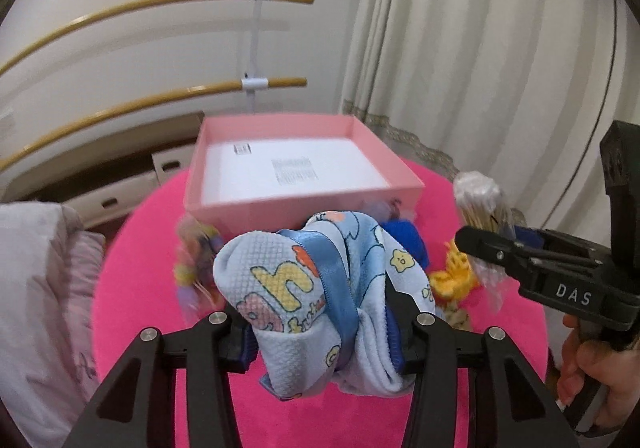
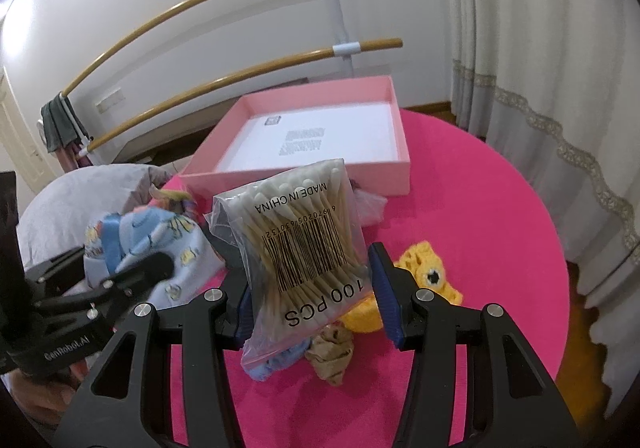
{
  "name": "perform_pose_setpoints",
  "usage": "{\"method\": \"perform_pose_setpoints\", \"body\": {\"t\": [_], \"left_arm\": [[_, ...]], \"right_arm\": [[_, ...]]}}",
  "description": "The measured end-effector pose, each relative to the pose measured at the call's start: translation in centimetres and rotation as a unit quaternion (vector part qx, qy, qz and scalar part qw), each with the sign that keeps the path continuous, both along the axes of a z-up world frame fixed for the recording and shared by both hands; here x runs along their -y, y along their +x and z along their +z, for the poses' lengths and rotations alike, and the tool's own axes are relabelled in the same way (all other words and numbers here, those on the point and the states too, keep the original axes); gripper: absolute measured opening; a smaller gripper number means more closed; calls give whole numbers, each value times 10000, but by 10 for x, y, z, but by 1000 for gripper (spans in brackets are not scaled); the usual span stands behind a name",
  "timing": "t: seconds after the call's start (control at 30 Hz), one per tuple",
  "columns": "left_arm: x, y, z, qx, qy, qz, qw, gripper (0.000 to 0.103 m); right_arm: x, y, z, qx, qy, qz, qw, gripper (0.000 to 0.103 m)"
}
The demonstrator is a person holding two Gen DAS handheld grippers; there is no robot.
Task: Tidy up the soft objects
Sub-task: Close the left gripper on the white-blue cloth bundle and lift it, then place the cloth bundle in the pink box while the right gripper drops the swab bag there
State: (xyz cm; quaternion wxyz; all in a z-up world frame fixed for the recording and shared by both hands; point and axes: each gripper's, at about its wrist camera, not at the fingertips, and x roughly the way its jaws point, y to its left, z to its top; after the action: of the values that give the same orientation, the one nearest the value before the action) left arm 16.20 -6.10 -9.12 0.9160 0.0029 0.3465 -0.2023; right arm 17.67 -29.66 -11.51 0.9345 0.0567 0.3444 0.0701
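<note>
My left gripper (image 1: 320, 336) is shut on a light blue cartoon-print cloth with a blue ribbon (image 1: 320, 288), held above the pink table. The cloth also shows in the right wrist view (image 2: 152, 244). My right gripper (image 2: 312, 308) is shut on a clear bag of cotton swabs (image 2: 304, 244), held upright; the bag also shows in the left wrist view (image 1: 480, 204). An open pink box (image 1: 304, 168) with a white bottom stands ahead, also in the right wrist view (image 2: 312, 140). It holds no soft objects.
On the round pink table (image 2: 480, 208) lie a yellow crocheted toy (image 2: 428, 276), a tan scrunchie (image 2: 332, 352), a blue item (image 1: 404, 244) and a multicoloured fuzzy item (image 1: 192, 260). A curtain (image 2: 540, 48) hangs at the right. Wooden rails (image 2: 240, 72) and bedding (image 1: 36, 288) are at the left.
</note>
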Motion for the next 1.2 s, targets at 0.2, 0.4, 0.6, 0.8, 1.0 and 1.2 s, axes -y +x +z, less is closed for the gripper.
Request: {"method": "perform_pose_setpoints", "body": {"t": [0.2, 0.4, 0.6, 0.8, 1.0, 1.2], "left_arm": [[-6, 5, 23, 270, 96, 174, 9994, 45], [-7, 26, 45, 507, 40, 333, 9982, 45], [0, 73, 56, 525, 21, 415, 9978, 45], [9, 124, 48, 363, 106, 511, 9980, 46], [25, 184, 31, -15, 167, 713, 9973, 47], [49, 249, 21, -345, 348, 872, 9950, 52]], "right_arm": [[-5, 13, 22, 200, -66, 80, 9997, 47], [-4, 44, 49, 388, -71, 127, 9991, 47], [-3, 88, 64, 373, -2, 188, 9991, 47], [-1, 146, 59, 110, 39, 210, 9997, 47], [0, 196, 41, -287, -4, 181, 9994, 47], [8, 229, 12, -730, 82, 140, 9972, 48]]}}
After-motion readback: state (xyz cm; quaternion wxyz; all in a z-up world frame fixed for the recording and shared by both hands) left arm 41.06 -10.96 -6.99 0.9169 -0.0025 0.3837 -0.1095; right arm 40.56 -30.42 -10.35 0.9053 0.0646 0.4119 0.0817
